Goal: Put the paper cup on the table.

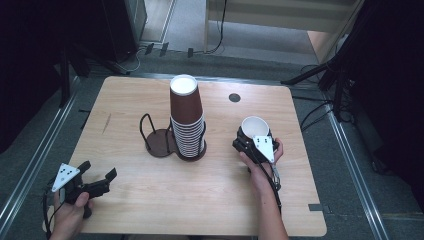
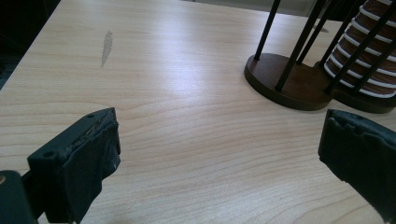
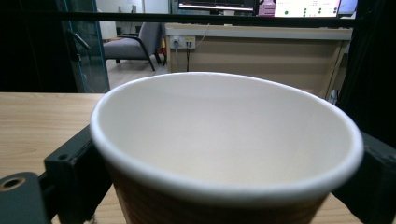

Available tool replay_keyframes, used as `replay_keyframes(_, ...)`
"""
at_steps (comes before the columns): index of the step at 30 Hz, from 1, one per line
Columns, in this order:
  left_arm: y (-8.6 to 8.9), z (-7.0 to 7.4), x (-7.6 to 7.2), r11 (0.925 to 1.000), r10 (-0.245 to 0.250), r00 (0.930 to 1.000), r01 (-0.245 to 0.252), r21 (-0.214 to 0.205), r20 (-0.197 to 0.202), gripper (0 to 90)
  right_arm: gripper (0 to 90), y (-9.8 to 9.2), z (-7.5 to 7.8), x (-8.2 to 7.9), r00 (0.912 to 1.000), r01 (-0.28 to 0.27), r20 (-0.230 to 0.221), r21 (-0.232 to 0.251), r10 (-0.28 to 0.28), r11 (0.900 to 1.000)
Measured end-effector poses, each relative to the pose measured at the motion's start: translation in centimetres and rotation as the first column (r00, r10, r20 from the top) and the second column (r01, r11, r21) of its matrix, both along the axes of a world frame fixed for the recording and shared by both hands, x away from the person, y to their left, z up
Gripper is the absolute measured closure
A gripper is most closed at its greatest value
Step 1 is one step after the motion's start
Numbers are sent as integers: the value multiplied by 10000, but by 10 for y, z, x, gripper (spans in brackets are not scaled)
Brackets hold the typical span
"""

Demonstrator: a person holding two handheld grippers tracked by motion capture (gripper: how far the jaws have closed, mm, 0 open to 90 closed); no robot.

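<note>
On wooden table (image 1: 150,200): cup rack (image 1: 172,135), paper cup (image 1: 254,125); grey floor around

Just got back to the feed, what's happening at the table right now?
A person is working with a gripper in each hand. The right gripper has a single paper cup standing upright, mouth up, between its jaws at the right of the wooden table; whether the pads press on it is unclear. The left gripper waits open at the near left corner, holding nothing. In the middle, a stack of upside-down brown cups sits in one ring of the cup holder; the other ring is vacant.
</note>
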State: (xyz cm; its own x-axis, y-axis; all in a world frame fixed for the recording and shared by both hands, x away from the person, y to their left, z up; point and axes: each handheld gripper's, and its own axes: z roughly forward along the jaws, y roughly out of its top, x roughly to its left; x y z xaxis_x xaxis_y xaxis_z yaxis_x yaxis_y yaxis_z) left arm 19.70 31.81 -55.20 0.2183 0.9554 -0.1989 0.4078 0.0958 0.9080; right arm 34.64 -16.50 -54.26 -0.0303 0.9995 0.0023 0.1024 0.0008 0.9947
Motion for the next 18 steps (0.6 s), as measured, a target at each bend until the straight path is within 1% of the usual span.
replay_keyframes(1, 0, 0, 0, 10000, -13, 10000, 13, 0, 1, 0, 41, -1, 0, 0, 10000, -59, -66, 88, 59, 9999)
replay_keyframes(3, 0, 0, 0, 10000, -23, 10000, 23, -7, 12, 0, 32, -2, 1, 0, 9999, -53, -106, 76, 54, 10000)
replay_keyframes(4, 0, 0, 0, 10000, -41, 10000, 41, -17, 10, 0, 11, -3, 1, 0, 9996, -100, -254, 158, 104, 9998)
replay_keyframes(6, 0, 0, 0, 10000, -58, 10000, 58, -24, 16, 0, 0, -3, 1, -1, 9995, -101, -294, 206, 107, 9997)
replay_keyframes(8, 0, 0, 0, 10000, -82, 10000, 82, -23, 11, 0, 0, -4, 3, -2, 9996, -110, -245, 301, 117, 9995)
replay_keyframes(10, 0, 0, -1, 9999, -107, 9999, 108, -66, 94, 0, 0, -4, 5, -4, 9996, -198, -169, 380, 204, 9991)
replay_keyframes(13, 3, 0, 0, 9996, -84, 9999, 88, -263, 149, 0, 0, -4, 6, -6, 9992, -364, -162, 288, 369, 9989)
replay_keyframes(15, 2, 0, 0, 9997, -105, 9998, 109, -213, 166, 0, 0, -3, 7, -8, 9991, -356, -222, 382, 364, 9986)
replay_keyframes(16, 2, 0, 0, 9997, -134, 9997, 138, -201, 188, 0, 0, -4, 8, -9, 9991, -388, -152, 402, 394, 9984)
replay_keyframes(17, 1, 0, -1, 9997, -178, 9997, 181, -140, 187, 0, 0, -5, 11, -11, 9990, -442, -78, 544, 447, 9975)
replay_keyframes(18, 1, 0, -1, 9997, -178, 9997, 181, -140, 187, 0, 0, -5, 11, -11, 9990, -442, -78, 544, 447, 9975)
